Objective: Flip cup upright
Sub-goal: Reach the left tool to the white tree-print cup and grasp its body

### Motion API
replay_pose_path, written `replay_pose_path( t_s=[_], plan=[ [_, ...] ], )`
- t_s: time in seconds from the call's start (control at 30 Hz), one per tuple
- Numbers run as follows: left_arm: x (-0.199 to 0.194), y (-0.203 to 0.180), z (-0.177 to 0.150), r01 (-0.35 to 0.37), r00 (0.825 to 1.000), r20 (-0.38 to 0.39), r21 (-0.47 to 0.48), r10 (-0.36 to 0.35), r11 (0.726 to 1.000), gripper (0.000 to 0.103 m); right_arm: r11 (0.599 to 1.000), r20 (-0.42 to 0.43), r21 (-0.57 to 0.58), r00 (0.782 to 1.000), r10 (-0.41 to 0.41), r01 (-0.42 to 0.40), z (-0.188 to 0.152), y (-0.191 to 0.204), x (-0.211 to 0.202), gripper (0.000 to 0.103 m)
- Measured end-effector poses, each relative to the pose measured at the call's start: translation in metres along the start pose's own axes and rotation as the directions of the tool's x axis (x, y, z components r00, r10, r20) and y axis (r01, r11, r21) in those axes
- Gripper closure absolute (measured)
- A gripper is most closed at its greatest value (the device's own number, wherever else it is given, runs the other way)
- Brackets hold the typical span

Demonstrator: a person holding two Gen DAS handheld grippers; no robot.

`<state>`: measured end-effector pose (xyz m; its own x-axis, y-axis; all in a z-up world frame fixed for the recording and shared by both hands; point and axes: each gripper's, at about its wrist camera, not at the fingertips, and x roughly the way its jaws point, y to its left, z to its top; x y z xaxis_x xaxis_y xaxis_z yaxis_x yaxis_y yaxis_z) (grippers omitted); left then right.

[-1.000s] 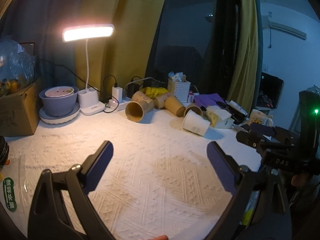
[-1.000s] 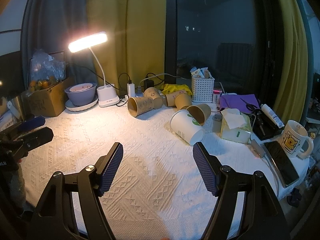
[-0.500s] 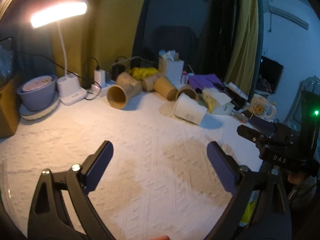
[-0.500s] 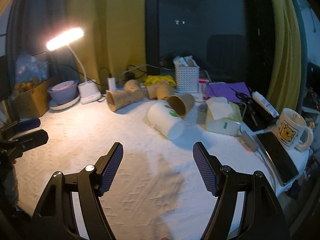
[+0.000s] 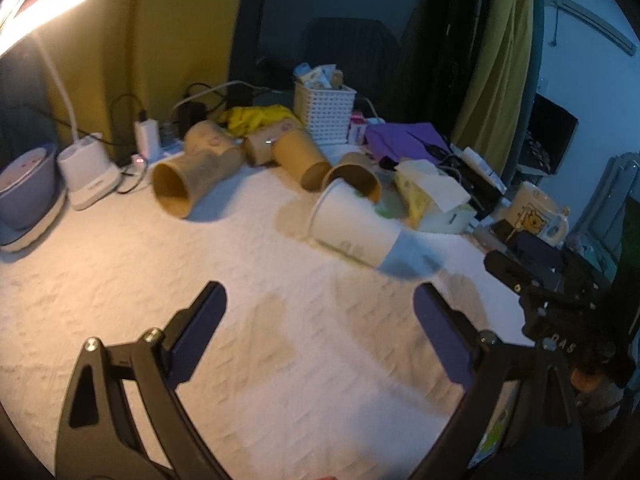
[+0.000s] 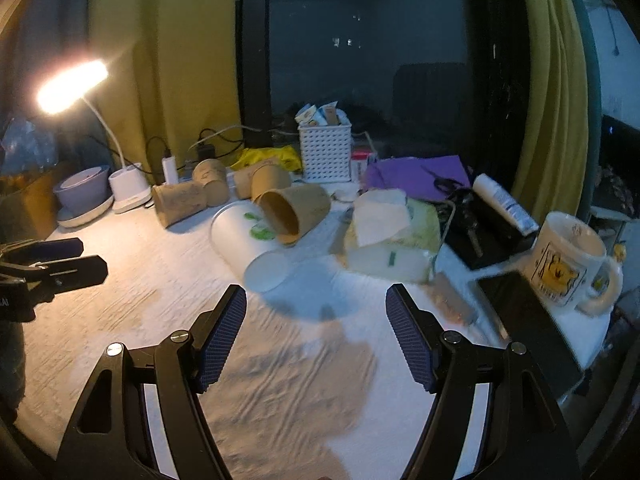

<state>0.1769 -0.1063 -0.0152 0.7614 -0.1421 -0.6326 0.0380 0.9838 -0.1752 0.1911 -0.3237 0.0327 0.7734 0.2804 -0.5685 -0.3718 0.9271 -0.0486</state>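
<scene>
A white paper cup lies on its side on the white cloth, its base toward me in the right wrist view. Several brown paper cups lie tipped behind it. My left gripper is open and empty, short of the white cup. My right gripper is open and empty, just in front of the white cup's base. The right gripper also shows at the right in the left wrist view, and the left gripper at the left in the right wrist view.
A lit desk lamp, a purple bowl, a white basket, a tissue pack, a Pooh mug and a phone crowd the back and right. The cloth lies under the grippers.
Both grippers have moved forward toward the white cup, which now looks larger and closer. Both stay open.
</scene>
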Motion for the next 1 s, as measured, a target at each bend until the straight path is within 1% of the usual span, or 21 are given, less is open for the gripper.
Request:
replay_pose_path(
  t_s=[0.2,0.3,0.4,0.6,0.7,0.77,0.83,0.9,0.93,1.0],
  plan=[
    [0.035,-0.026,0.019,0.016,0.999,-0.041,0.010,-0.015,1.000,0.007,0.999,0.003,-0.011,0.999,0.032,-0.032,0.013,-0.020,0.016,0.028],
    [0.056,-0.034,0.026,0.030,0.996,-0.086,0.000,-0.030,1.000,0.007,0.999,-0.004,-0.002,0.999,0.047,-0.047,0.016,-0.032,0.027,0.028],
    [0.076,-0.033,0.035,0.020,0.990,-0.135,-0.062,-0.028,0.998,0.007,0.998,-0.021,0.013,0.998,0.056,-0.056,0.017,-0.041,0.038,0.028],
    [0.102,-0.026,0.050,-0.002,0.985,-0.167,-0.177,-0.028,0.984,0.008,0.997,-0.041,0.022,0.997,0.072,-0.072,0.025,-0.059,0.060,0.028],
    [0.118,-0.023,0.056,0.010,0.979,-0.195,-0.240,-0.058,0.971,0.008,0.996,-0.041,0.013,0.995,0.088,-0.088,0.031,-0.063,0.067,0.028],
    [0.129,-0.018,0.057,0.022,0.972,-0.217,-0.298,-0.090,0.954,0.008,0.995,-0.039,0.006,0.994,0.102,-0.102,0.035,-0.064,0.070,0.028],
    [0.139,-0.014,0.056,0.014,0.969,-0.227,-0.334,-0.094,0.943,0.008,0.993,-0.034,0.000,0.993,0.116,-0.116,0.038,-0.063,0.073,0.028],
    [0.145,-0.014,0.057,0.017,0.968,-0.228,-0.343,-0.101,0.939,0.008,0.993,-0.033,-0.004,0.992,0.122,-0.122,0.039,-0.062,0.074,0.028],
    [0.146,-0.016,0.057,0.019,0.968,-0.228,-0.335,-0.101,0.942,0.008,0.992,-0.034,-0.002,0.992,0.125,-0.125,0.039,-0.062,0.075,0.028],
    [0.152,-0.017,0.057,0.020,0.964,-0.245,-0.334,-0.107,0.942,0.008,0.992,-0.035,0.004,0.991,0.126,-0.126,0.038,-0.064,0.076,0.028]
  ],
)
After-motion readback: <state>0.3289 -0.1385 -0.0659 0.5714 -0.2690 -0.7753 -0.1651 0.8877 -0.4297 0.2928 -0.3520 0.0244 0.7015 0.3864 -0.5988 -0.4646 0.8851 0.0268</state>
